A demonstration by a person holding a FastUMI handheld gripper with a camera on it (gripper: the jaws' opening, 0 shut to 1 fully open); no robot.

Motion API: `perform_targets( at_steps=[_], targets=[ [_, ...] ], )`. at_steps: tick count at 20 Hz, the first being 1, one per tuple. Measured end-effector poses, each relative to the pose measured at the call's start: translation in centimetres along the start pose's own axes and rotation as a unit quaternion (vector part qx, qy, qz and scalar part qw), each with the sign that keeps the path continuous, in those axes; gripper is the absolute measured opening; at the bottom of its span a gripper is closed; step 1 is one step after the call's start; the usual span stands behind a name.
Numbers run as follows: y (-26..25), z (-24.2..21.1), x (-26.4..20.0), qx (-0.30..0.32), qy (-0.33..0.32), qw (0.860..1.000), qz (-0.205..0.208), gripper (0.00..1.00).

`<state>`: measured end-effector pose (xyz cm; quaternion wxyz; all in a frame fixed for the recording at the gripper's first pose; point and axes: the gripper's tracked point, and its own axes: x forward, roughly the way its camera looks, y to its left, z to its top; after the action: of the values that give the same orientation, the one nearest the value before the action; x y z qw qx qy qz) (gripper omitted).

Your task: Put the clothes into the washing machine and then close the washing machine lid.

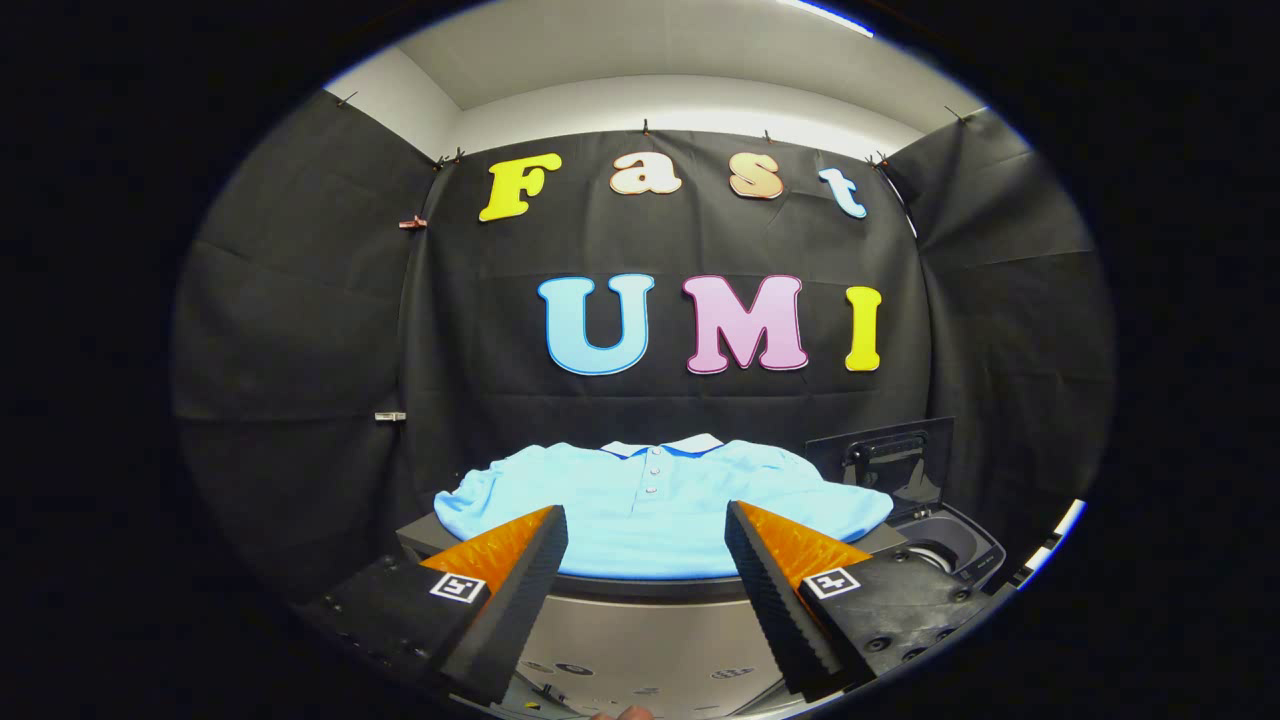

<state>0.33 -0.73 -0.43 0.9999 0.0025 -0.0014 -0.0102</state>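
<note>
a light blue polo shirt lies spread flat on a raised platform just ahead of my gripper, whose fingers stand wide apart and hold nothing. to the right, the washing machine waits with its lid upright. to lift cleanly, i judge i should pinch a bunched fold near the placket, not one flat layer.

Soft matt cloth shirt
</note>
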Motion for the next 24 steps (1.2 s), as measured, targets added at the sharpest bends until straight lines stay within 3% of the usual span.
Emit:
perform_targets(
  at_steps=[11, 19, 24],
  targets=[
    [-0.2, 2.4, 8.2, 0.007, 0.04, 0.999, -0.012, 0.99],
    [-0.1, 1.7, 15.9, -0.006, 0.153, 0.988, -0.019, 0.99],
    [-0.7, -2.3, 19.3, -0.015, 0.253, 0.967, -0.022, 0.99]
  ],
)
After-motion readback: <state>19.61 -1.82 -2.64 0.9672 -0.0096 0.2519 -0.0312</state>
